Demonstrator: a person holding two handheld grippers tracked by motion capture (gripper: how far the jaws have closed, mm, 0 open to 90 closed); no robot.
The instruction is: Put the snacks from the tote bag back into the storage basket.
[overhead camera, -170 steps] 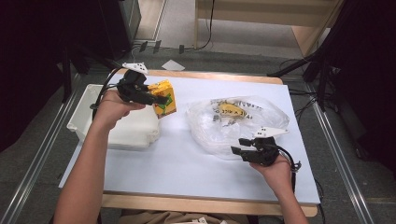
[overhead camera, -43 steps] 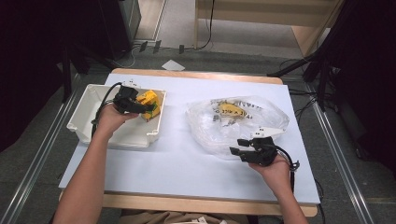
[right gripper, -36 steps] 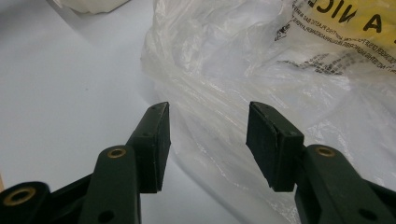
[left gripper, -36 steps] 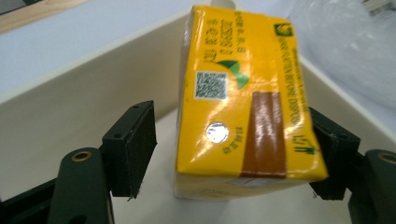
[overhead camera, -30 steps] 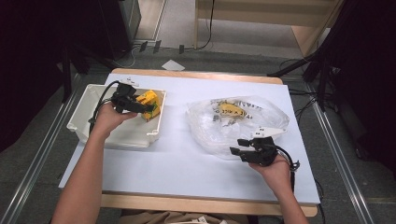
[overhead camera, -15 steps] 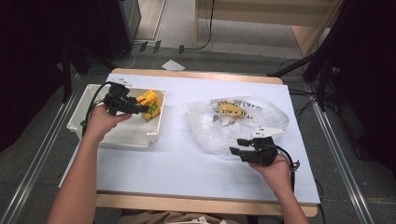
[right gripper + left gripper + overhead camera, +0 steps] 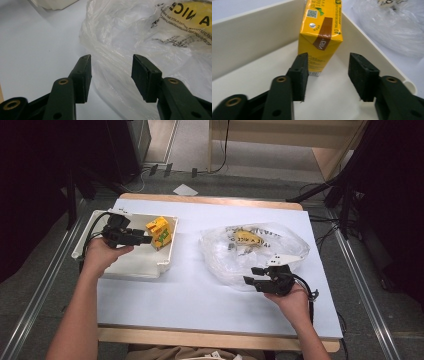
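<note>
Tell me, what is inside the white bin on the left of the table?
Inside the white bin one yellow drink carton stands upright near its far right corner. The left tool and hand cover part of the bin floor.

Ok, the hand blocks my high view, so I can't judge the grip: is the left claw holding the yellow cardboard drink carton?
Observer: No. The left claw is clear of the yellow cardboard drink carton; its jaws have just been closing with nothing between them.
Operator: Does it sit flat?
Observer: Yes, upright on the floor of the cream plastic bin, near a wall.
Operator: Right claw?
Observer: Open, pads not pressing the clear plastic bag.
</note>
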